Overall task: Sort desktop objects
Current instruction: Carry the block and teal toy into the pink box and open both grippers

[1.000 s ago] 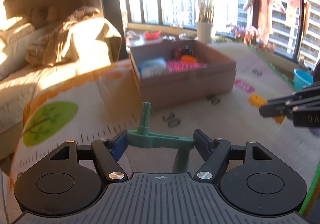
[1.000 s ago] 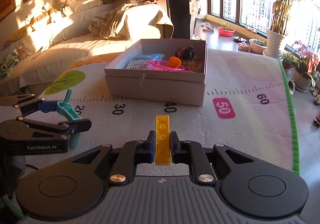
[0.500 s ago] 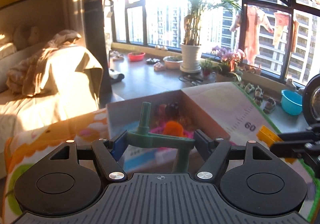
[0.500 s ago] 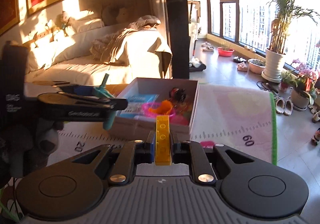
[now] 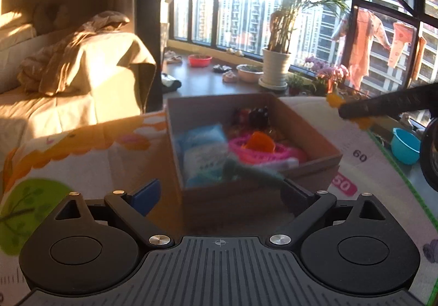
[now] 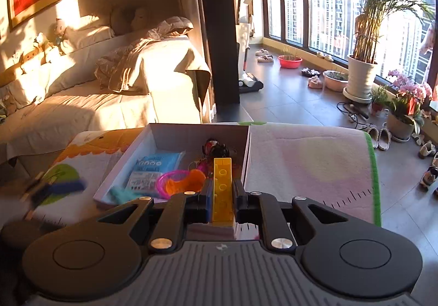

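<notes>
From my left wrist: my left gripper (image 5: 219, 194) has sprung apart since half a second ago, and the green plastic toy piece (image 5: 251, 169) is a blur dropping into the near side of the open brown cardboard box (image 5: 309, 131). That item is delivered, I judge.

From my right wrist: my right gripper (image 6: 222, 196) stays clamped on the yellow studded plastic brick (image 6: 222, 188), poised above the box's near right corner. The box interior's right side beside the pink ring (image 6: 172, 178) looks free; the right wall is close.
</notes>
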Motion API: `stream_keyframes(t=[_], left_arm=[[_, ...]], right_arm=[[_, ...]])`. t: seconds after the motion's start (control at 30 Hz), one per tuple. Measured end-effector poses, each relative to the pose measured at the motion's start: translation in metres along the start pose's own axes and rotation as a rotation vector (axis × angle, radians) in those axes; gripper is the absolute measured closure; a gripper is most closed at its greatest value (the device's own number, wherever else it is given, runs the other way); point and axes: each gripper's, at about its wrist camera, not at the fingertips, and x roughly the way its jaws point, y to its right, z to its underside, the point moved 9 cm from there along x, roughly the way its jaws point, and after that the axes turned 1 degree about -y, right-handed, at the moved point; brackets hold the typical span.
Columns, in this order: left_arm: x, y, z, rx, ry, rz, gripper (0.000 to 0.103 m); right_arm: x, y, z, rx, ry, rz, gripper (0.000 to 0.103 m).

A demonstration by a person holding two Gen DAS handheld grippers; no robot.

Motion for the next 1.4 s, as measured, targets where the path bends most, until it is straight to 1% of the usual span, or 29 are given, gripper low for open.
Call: stream_keyframes(t=[0.1,0.17,0.27,0.3,0.37,0.43,0.47,0.57,0.67,0.7,0.77,0.8,0.83,0.87,0.93,1.0,1.03,1.1,1.17,1.2,1.27,1.3,1.33,1.4], left_arm=[[-0.012,-0.015,0.032,-0.031,-0.039,-0.024,0.004],[-0.018,-0.022,0.045,-0.050,-0.052,-0.035,0.004],[-0.021,-0.031,0.055,-0.086,-0.070,-0.048,0.003],[-0.023,-0.035,0.057,-0.097,-0.074,-0.056,0.003],[-0.024,-0.041,0.062,-0.110,-0.079,-0.074,0.002],[-0.024,-0.045,0.065,-0.120,-0.084,-0.083,0.002],[-0.024,-0.044,0.066,-0.124,-0.087,-0.084,0.002],[-0.025,-0.043,0.065,-0.132,-0.099,-0.077,0.002],[-0.025,-0.035,0.062,-0.116,-0.108,-0.069,0.001],[-0.025,-0.033,0.061,-0.113,-0.108,-0.060,0.001],[-0.026,-0.029,0.059,-0.110,-0.108,-0.054,0.001],[-0.027,-0.028,0.058,-0.108,-0.107,-0.054,0.001],[-0.029,-0.028,0.056,-0.105,-0.105,-0.054,0.001],[-0.030,-0.027,0.056,-0.103,-0.101,-0.052,0.001],[-0.031,-0.028,0.054,-0.104,-0.097,-0.049,0.001],[-0.030,-0.028,0.054,-0.109,-0.097,-0.048,0.001],[-0.030,-0.028,0.055,-0.110,-0.098,-0.048,0.001],[-0.030,-0.029,0.056,-0.111,-0.102,-0.048,0.001],[-0.031,-0.031,0.059,-0.112,-0.103,-0.056,0.001],[-0.031,-0.032,0.059,-0.112,-0.103,-0.065,0.001],[-0.032,-0.036,0.063,-0.112,-0.102,-0.082,0.001],[-0.032,-0.037,0.064,-0.112,-0.102,-0.088,0.001],[-0.032,-0.039,0.066,-0.111,-0.101,-0.095,0.001],[-0.031,-0.041,0.070,-0.108,-0.101,-0.108,0.001]], right_arm=[[0.028,-0.009,-0.006,0.022,-0.022,0.003,0.089],[0.045,-0.016,-0.007,0.046,-0.045,-0.009,0.089],[0.066,-0.026,-0.007,0.065,-0.059,-0.023,0.088],[0.068,-0.027,-0.006,0.066,-0.054,-0.019,0.085],[0.069,-0.029,-0.005,0.078,-0.047,-0.022,0.083],[0.063,-0.037,-0.001,0.078,-0.046,-0.064,0.082],[0.058,-0.043,0.002,0.065,-0.045,-0.087,0.080],[0.042,-0.067,0.010,0.004,-0.051,-0.167,0.068],[0.038,-0.095,0.018,-0.042,-0.077,-0.246,0.067],[0.040,-0.102,0.020,-0.056,-0.085,-0.251,0.067],[0.046,-0.109,0.023,-0.100,-0.093,-0.220,0.067],[0.050,-0.112,0.025,-0.117,-0.105,-0.221,0.070],[0.052,-0.114,0.027,-0.126,-0.126,-0.233,0.076],[0.051,-0.116,0.028,-0.137,-0.144,-0.248,0.084],[0.047,-0.117,0.028,-0.173,-0.147,-0.245,0.085],[0.043,-0.115,0.023,-0.166,-0.148,-0.251,0.086],[0.042,-0.113,0.018,-0.160,-0.137,-0.242,0.086],[0.045,-0.105,0.000,-0.145,-0.085,-0.193,0.086],[0.050,-0.091,-0.019,-0.104,-0.040,-0.143,0.085],[0.054,-0.082,-0.027,-0.086,-0.022,-0.109,0.082],[0.058,-0.066,-0.036,-0.067,0.005,-0.027,0.078],[0.058,-0.059,-0.036,-0.059,0.008,-0.004,0.076],[0.055,-0.055,-0.034,-0.045,0.003,-0.003,0.073],[0.045,-0.050,-0.023,-0.024,0.001,-0.009,0.065]])
